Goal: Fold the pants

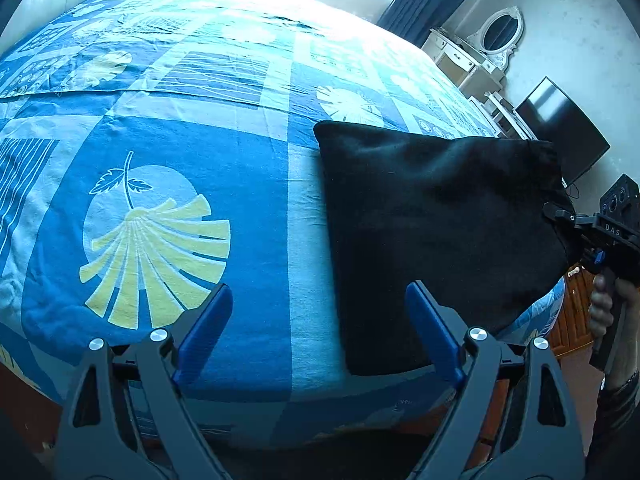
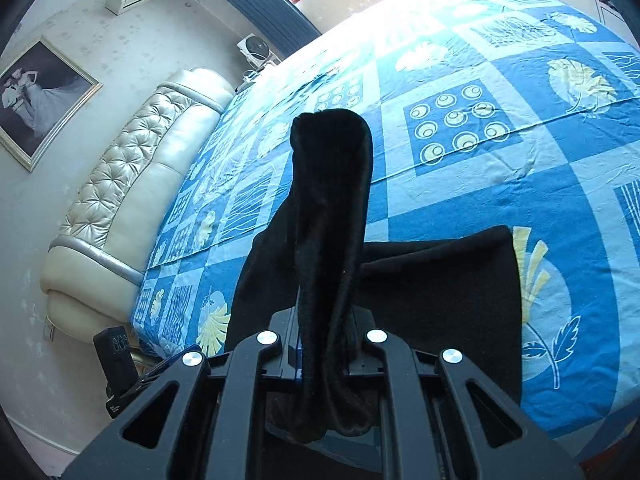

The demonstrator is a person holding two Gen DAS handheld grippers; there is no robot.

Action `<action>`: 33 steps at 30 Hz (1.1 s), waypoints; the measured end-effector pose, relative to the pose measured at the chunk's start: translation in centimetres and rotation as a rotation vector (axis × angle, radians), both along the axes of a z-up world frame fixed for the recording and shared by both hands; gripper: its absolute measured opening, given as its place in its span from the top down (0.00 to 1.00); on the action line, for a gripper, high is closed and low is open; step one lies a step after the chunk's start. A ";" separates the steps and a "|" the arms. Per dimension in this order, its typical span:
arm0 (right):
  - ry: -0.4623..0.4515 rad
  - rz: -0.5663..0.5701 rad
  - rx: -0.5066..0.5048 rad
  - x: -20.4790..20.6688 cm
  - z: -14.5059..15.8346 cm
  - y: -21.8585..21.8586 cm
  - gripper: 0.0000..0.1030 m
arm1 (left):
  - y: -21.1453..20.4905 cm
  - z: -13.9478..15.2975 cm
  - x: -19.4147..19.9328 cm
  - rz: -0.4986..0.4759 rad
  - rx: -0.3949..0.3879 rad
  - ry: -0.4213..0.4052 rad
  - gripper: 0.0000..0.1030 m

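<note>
The black pants (image 1: 436, 220) lie folded on the blue patterned bedspread (image 1: 160, 128), near the bed's front right corner. My left gripper (image 1: 320, 332) is open and empty, its blue fingers (image 1: 208, 328) low over the bed's front edge, just left of the pants. My right gripper (image 1: 560, 216) is shut on the pants' right edge and lifts it. In the right wrist view the pinched fabric (image 2: 328, 240) stands up between the jaws of my right gripper (image 2: 324, 344), with the rest of the pants (image 2: 440, 280) flat on the bedspread (image 2: 500, 160) behind.
A padded cream headboard (image 2: 132, 200) runs along the far side. A dresser with an oval mirror (image 1: 500, 36) and a dark TV (image 1: 560, 128) stand beyond the bed's right side. A wooden floor (image 1: 572, 316) shows past the corner.
</note>
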State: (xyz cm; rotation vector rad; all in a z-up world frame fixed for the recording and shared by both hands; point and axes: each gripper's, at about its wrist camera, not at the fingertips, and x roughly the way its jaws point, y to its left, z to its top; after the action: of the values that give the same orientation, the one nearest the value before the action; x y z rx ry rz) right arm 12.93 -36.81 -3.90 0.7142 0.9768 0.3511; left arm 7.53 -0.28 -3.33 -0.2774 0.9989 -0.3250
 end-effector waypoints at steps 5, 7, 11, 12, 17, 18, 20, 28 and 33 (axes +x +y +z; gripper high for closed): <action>0.072 -0.030 -0.003 -0.8 -3.1 -2.4 0.88 | -1.5 -0.2 0.2 -0.027 -0.003 0.009 0.14; 0.104 -0.042 0.020 -0.9 -4.7 -2.6 0.88 | -2.0 -0.4 0.3 -0.036 -0.002 0.015 0.14; 0.151 -0.070 0.083 -1.4 -8.0 -3.2 0.88 | -2.9 -0.8 0.5 -0.044 -0.003 0.025 0.14; 0.156 -0.078 0.107 -1.5 -8.7 -3.5 0.88 | -3.1 -0.9 0.5 -0.045 -0.001 0.028 0.14; 0.153 -0.114 0.278 -2.1 -11.4 -4.9 0.88 | -3.6 -1.7 0.7 -0.046 -0.002 0.046 0.14; 0.153 -0.119 0.304 -2.3 -11.7 -5.2 0.88 | -3.7 -1.9 0.8 -0.046 -0.007 0.049 0.14; 0.147 -0.120 0.330 -2.5 -12.2 -5.5 0.88 | -3.7 -2.1 0.8 -0.042 -0.015 0.054 0.14; 0.138 -0.120 0.352 -3.0 -12.6 -5.7 0.88 | -3.7 -2.2 0.9 -0.038 -0.020 0.055 0.13; 0.137 -0.123 0.370 -2.9 -12.6 -5.8 0.88 | -3.6 -2.2 1.0 -0.036 -0.029 0.060 0.13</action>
State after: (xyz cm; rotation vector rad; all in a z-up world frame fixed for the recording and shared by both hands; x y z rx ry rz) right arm 9.99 -42.64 -16.54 1.1417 1.0019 0.3825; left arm 8.50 -3.92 -5.57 -0.2973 1.0595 -0.3666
